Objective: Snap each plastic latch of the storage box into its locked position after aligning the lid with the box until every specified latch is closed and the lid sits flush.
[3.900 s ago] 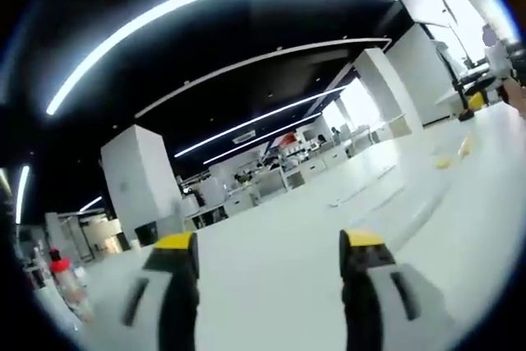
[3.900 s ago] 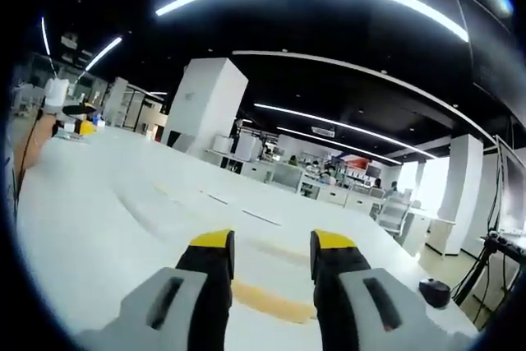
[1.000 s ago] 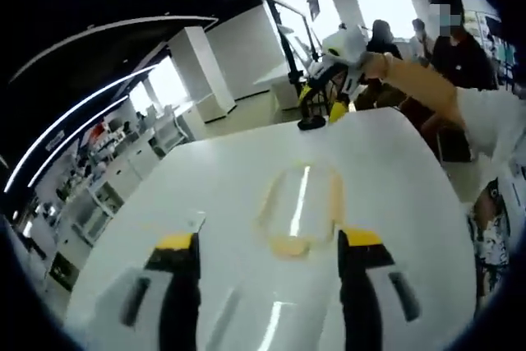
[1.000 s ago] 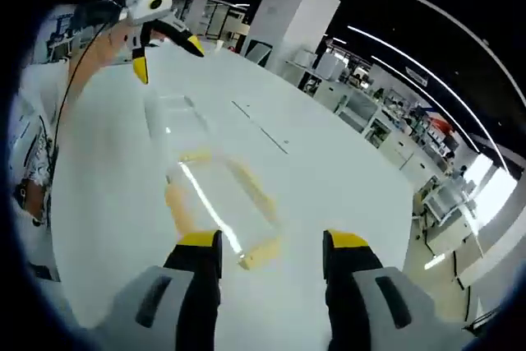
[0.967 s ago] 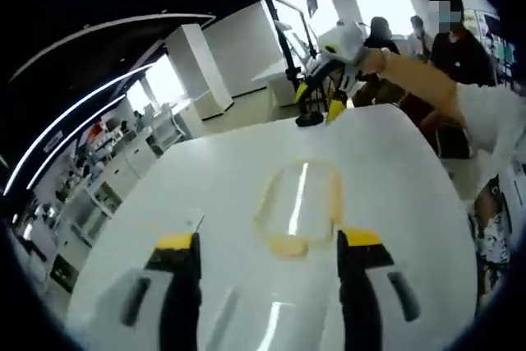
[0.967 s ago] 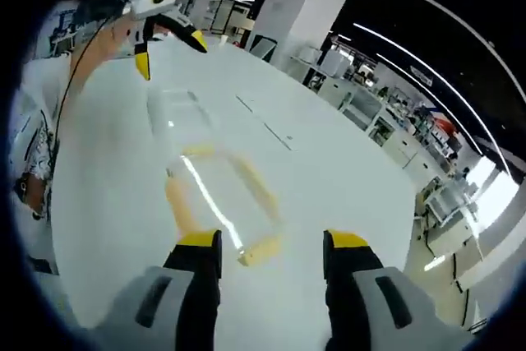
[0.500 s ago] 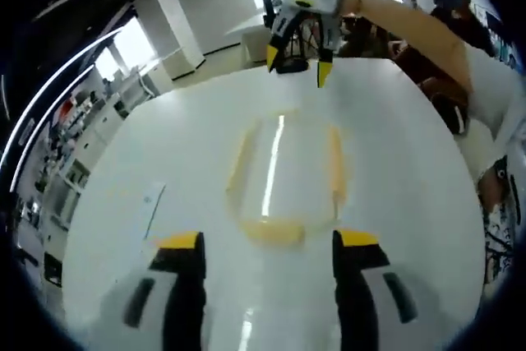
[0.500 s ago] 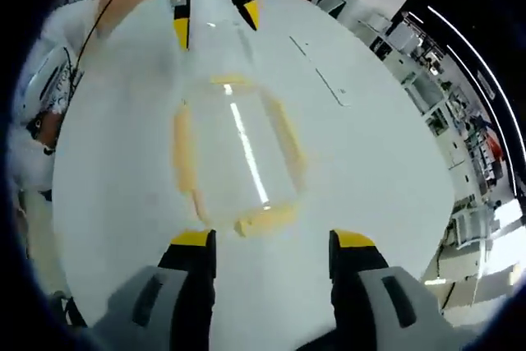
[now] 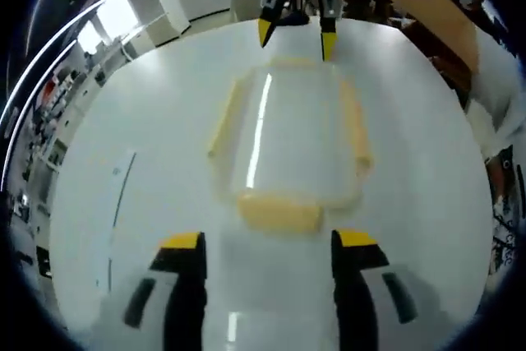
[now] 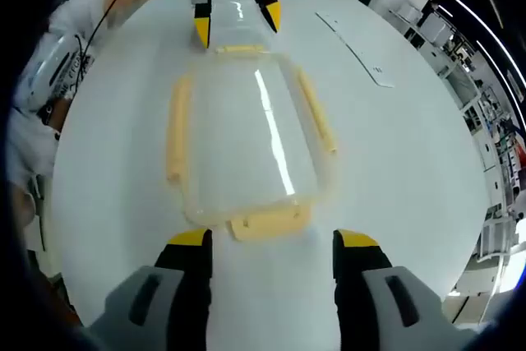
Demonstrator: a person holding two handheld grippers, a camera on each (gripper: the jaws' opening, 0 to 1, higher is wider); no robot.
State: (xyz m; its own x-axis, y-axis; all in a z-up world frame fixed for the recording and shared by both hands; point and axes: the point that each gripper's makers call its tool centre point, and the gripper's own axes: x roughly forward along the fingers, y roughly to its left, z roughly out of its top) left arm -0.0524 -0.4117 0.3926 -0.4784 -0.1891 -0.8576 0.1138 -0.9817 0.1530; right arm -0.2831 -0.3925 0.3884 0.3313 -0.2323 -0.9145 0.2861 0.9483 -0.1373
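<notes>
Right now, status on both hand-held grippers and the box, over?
Left hand-held gripper open, at one end latch. Right hand-held gripper open, at the opposite end latch. Storage box lidded on the white table. Neither latch gripped.

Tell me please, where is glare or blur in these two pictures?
Left gripper view: a white streak of ceiling light runs along the clear lid, and the picture is soft, the yellow latch smeared. Right gripper view: a similar streak on the lid; sharper, edges bent by fisheye.
</notes>
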